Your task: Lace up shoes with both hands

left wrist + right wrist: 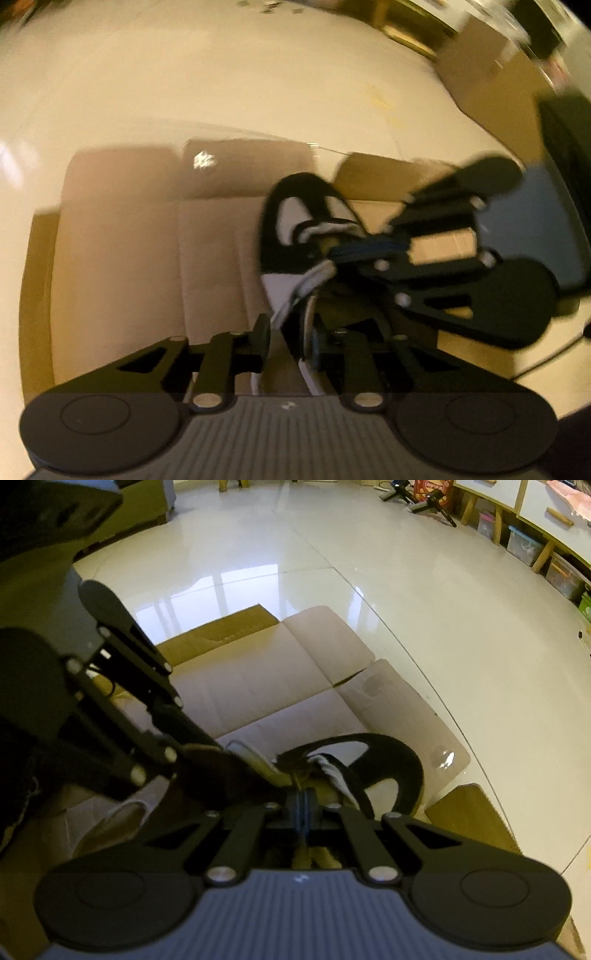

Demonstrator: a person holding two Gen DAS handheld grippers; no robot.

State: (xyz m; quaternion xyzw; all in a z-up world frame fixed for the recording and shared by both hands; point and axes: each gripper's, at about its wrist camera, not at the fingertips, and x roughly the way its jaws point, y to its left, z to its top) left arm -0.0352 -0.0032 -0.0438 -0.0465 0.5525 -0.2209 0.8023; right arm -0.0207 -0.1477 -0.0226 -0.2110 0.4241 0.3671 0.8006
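On the cardboard: we see the shoe (388,771), black with white panels, lying on flattened cardboard (280,679) over a glossy floor (406,590).
Left gripper (290,339): we find its jaws narrowly apart, straddling a white lace (291,306); the view is blurred and we judge the pads are not pressing it.
Right gripper (303,808): its jaws are closed tight; a thin pale lace strand appears to run between the pads at the shoe's eyelet area, though we cannot tell this for certain.
Relation: in the left wrist view the right gripper (369,254) reaches in from the right, its tips at the shoe's throat, near the left one.
Handling: we judge the lace soft, limp and light, apt to slip from a loose pinch; we would take it near its end. The shoe itself is light and may slide on the cardboard when pulled.
Edges: cardboard flaps rise slightly behind the shoe; a cabinet (535,524) stands well apart.
Room: open floor lies beyond; between the two grippers, clearance is tight.
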